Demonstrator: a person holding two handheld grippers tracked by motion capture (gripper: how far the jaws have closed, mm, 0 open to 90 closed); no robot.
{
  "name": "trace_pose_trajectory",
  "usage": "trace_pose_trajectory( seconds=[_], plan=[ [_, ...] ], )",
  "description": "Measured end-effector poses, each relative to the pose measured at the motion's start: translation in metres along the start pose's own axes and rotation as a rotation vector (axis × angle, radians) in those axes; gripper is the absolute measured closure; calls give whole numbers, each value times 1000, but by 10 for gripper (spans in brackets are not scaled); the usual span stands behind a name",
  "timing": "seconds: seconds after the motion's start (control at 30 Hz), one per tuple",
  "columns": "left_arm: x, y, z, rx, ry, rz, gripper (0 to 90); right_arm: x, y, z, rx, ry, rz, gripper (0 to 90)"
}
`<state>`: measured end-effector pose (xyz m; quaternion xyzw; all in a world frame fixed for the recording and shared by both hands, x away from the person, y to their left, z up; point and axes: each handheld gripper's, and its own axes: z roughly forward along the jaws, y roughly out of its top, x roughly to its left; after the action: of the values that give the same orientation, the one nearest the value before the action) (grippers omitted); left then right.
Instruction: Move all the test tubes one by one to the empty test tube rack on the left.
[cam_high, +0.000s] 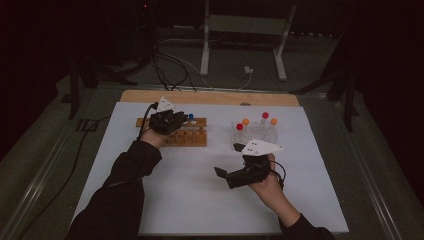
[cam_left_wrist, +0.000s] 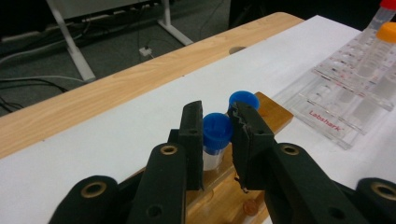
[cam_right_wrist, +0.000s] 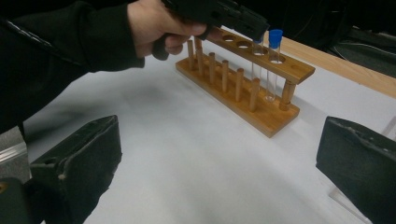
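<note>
Now our left gripper (cam_left_wrist: 217, 128) has its fingers clamped on a blue-capped tube (cam_left_wrist: 215, 135) standing in the wooden rack (cam_right_wrist: 243, 84) beside another; our right gripper (cam_right_wrist: 219, 158) fingers gape wide, empty.

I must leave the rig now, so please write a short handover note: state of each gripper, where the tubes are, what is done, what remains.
Left gripper: shut on a blue-capped clear tube standing in the wooden tube rack.
Right gripper: open, empty, waiting above the white mat.
A second blue-capped tube stands in the next hole.
Clear plastic rack holds tubes with red and orange caps.
Done: two blue tubes sit in the wooden rack.
Left, likely: release this tube; whether more tubes move is unclear.
</note>
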<state>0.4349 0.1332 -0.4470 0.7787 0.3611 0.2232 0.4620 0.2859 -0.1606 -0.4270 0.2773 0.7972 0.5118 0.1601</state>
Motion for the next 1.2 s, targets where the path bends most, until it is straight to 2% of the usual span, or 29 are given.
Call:
trace_pose_trajectory(
  seconds=[0.17, 0.37, 0.43, 0.53, 0.57, 0.6, 0.67, 0.8, 0.97, 1.03, 1.2],
  plan=[
    [-1, 2, -12, -27, -23, -10, 565, -2, 0, -1, -3, -8, 3, 2],
    [-9, 4, -35, -43, -62, 23, 413, -11, 6, -10, -29, -33, 4, 2],
    [-13, 3, -44, -44, -81, 35, 328, -17, 9, -15, -40, -56, 3, 2],
    [-21, -1, -55, -25, -84, 25, 152, -29, 13, -23, -62, -94, 9, 2],
    [-24, -3, -58, -23, -81, 21, 139, -33, 14, -25, -63, -110, 8, 2],
    [-26, -5, -61, -21, -97, 20, 105, -38, 15, -27, -59, -131, 11, 2],
    [-32, -9, -67, -6, -128, 27, 45, -49, 16, -33, -76, -135, 24, 2],
    [-41, -18, -82, -40, -184, 29, 25, -70, 16, -43, -91, -198, 52, 2],
    [-50, -32, -97, -74, -254, 34, 15, -98, 14, -54, -94, -264, 114, 2],
    [-54, -38, -102, -81, -265, 35, 15, -109, 12, -57, -87, -294, 137, 3],
    [-65, -50, -111, -98, -304, 71, 15, -132, 1, -56, -56, -345, 188, 3]
  ],
)
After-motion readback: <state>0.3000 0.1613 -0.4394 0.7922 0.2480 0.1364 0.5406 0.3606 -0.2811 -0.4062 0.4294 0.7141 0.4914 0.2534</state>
